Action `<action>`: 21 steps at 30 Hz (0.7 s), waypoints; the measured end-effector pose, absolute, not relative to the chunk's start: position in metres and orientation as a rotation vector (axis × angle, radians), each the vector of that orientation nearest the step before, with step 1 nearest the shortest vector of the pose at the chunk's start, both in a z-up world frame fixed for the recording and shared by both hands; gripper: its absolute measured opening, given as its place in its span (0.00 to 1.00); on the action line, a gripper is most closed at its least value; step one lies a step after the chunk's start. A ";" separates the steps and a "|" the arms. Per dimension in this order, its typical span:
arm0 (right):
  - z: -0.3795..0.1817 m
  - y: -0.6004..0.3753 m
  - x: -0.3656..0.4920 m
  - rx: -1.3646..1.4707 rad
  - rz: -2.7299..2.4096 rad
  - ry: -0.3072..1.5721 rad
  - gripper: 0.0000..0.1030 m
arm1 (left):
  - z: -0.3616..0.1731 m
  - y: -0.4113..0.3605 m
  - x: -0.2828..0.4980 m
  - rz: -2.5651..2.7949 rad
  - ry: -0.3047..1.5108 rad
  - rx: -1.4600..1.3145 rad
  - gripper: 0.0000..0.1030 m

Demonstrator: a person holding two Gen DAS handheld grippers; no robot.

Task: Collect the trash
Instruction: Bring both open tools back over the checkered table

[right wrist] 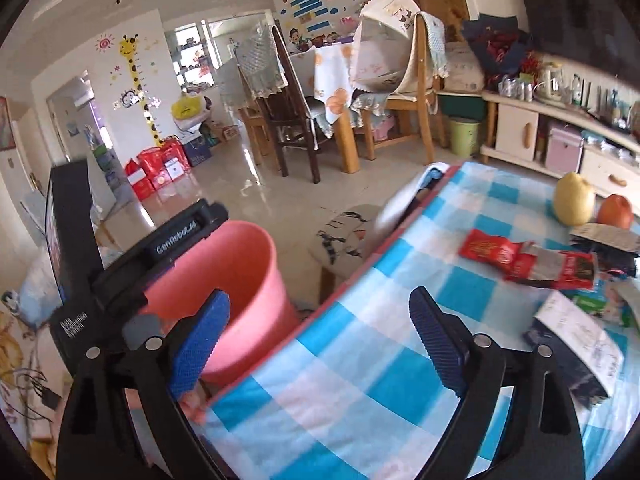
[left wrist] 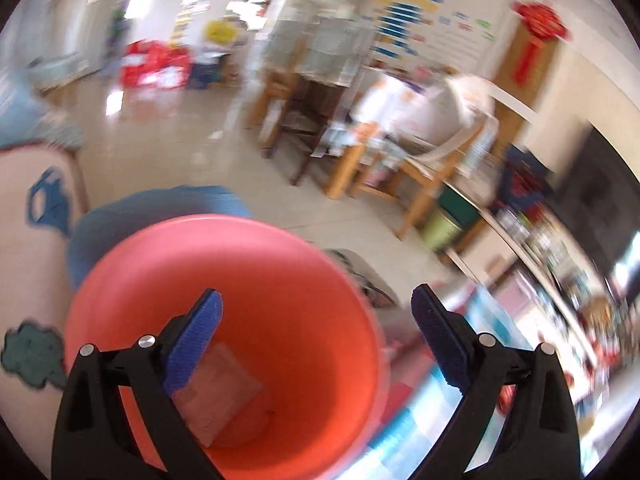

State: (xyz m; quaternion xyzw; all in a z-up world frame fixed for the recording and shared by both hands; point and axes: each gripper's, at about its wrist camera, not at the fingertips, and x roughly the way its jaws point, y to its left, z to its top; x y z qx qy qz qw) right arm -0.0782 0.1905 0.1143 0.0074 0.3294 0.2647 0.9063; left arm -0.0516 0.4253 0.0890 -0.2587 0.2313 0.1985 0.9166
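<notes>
Room beyond: tiled floor, wooden chairs [right wrist: 416,92] around a cloth-draped dining table, red gift boxes [right wrist: 156,172] by the far wall, a low cabinet [right wrist: 520,132] along the right with a green waste bin [right wrist: 463,136] beside it.

Near table covered by a blue-and-white checked cloth [right wrist: 360,380], its red-trimmed edge running diagonally from lower left to upper right. A cushioned stool [right wrist: 344,236] stands on the floor just past that edge.

Pink bucket [right wrist: 236,280] stands upright on the floor, just beside the table edge, mouth up. In the left wrist view, which is motion-blurred, a flat pale piece, possibly a wrapper [left wrist: 218,392], lies tilted at the bottom.

On the cloth, far right: a red snack wrapper [right wrist: 528,260], long axis lying roughly left to right, flat. Beside it dark packets and a printed paper [right wrist: 580,340]. Behind these a yellow fruit [right wrist: 574,200] and an orange one [right wrist: 616,212], touching or nearly so.

Left gripper [left wrist: 316,340] hangs over the bucket mouth, jaws spread wide, nothing between the blue pads [left wrist: 196,344].

Right gripper [right wrist: 320,340] sits above the table edge, jaws equally wide and empty, well apart from the red wrapper.
</notes>
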 end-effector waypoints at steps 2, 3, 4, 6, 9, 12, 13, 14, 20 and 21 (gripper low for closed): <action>0.115 0.178 -0.083 0.000 0.523 0.672 0.88 | 0.096 0.408 -0.047 0.325 0.491 -0.463 0.93; 0.116 0.174 -0.085 -0.002 0.515 0.667 0.88 | 0.099 0.398 -0.045 0.282 0.499 -0.422 0.93; 0.116 0.167 -0.087 -0.002 0.504 0.663 0.89 | 0.101 0.389 -0.044 0.255 0.505 -0.392 0.93; 0.118 0.155 -0.092 0.005 0.483 0.658 0.91 | 0.103 0.375 -0.042 0.214 0.516 -0.340 0.93; 0.120 0.139 -0.097 0.007 0.453 0.650 0.91 | 0.103 0.356 -0.042 0.152 0.519 -0.305 0.93; 0.122 0.124 -0.103 0.015 0.432 0.648 0.91 | 0.102 0.346 -0.041 0.117 0.531 -0.298 0.93; 0.123 0.119 -0.106 0.021 0.427 0.645 0.91 | 0.101 0.342 -0.041 0.107 0.538 -0.296 0.93; 0.125 0.114 -0.108 0.024 0.421 0.641 0.91 | 0.100 0.337 -0.043 0.092 0.543 -0.292 0.93; 0.130 0.087 -0.124 0.029 0.380 0.611 0.92 | 0.096 0.309 -0.041 0.062 0.615 -0.240 0.93; 0.130 0.083 -0.126 0.029 0.373 0.607 0.92 | 0.095 0.305 -0.041 0.061 0.627 -0.230 0.93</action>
